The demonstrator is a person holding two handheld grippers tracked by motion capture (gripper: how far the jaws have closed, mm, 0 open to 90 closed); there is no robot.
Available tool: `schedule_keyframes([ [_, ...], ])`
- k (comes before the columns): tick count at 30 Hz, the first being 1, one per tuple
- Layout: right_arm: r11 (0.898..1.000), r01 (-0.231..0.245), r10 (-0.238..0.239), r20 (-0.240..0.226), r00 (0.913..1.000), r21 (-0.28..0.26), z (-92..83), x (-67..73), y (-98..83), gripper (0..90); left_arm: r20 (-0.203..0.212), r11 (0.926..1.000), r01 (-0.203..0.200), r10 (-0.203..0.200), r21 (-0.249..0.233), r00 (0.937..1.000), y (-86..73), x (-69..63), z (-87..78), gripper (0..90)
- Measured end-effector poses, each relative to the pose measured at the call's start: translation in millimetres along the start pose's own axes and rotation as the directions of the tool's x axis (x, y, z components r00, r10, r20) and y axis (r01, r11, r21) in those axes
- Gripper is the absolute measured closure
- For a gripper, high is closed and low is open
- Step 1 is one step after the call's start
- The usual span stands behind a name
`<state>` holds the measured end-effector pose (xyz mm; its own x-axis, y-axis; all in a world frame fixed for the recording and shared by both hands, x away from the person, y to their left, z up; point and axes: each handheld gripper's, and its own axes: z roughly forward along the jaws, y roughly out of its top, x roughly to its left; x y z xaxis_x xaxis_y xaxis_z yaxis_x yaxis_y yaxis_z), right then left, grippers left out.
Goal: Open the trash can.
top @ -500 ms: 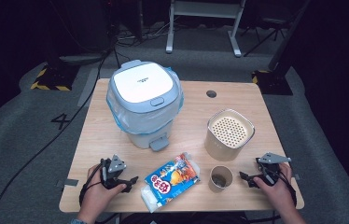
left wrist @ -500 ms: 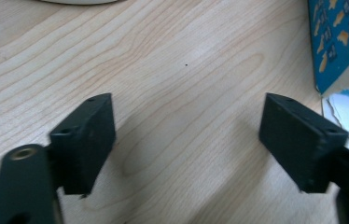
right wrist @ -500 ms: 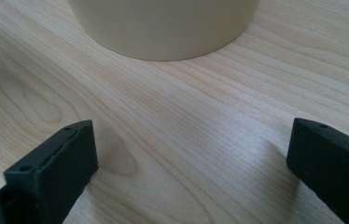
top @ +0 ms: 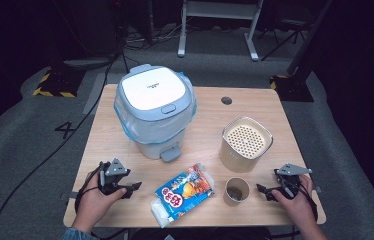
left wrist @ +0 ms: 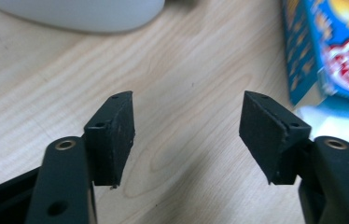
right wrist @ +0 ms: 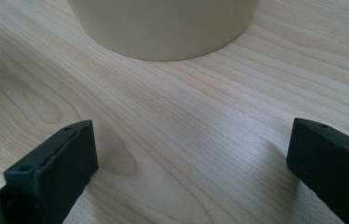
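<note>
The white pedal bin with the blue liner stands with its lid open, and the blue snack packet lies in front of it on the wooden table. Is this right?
Not quite. The high view shows the white pedal bin with the blue liner with its lid closed flat. The rest is right: the blue snack packet lies in front of it on the wooden table.

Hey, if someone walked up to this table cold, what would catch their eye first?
Probably the big lidded bin with a plastic liner, standing at the table's back left. Next, the bright blue snack bag lying flat near the front edge, between the open left gripper and right gripper, with a small paper cup beside it.
</note>
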<state>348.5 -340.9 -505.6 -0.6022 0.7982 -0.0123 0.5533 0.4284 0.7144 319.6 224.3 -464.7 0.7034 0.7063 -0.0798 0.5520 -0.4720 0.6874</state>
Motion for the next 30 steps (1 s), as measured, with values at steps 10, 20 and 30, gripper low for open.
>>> schedule_keyframes([
  [10, 1.000, 0.000, 0.000, 0.000, 1.0000, 0.000, 0.0, 0.0, 0.0, 1.9, 0.033, 0.9945, 0.017, -0.014, -0.104, 0.9994, 16.0, 4.0, -24.8, 35.8],
  [20, 1.000, 0.000, 0.000, 0.000, 1.0000, 0.000, 0.0, 0.0, -0.1, 1.8, 0.050, 0.9753, -0.033, 0.045, -0.218, 0.9977, 54.1, -4.4, -55.6, 43.4],
  [30, 1.000, 0.000, 0.000, 0.000, 1.0000, -0.001, 0.0, 0.0, -0.1, 1.9, 0.048, 0.9580, -0.082, 0.099, -0.275, 0.9939, 92.0, -12.2, -76.8, 55.4],
])
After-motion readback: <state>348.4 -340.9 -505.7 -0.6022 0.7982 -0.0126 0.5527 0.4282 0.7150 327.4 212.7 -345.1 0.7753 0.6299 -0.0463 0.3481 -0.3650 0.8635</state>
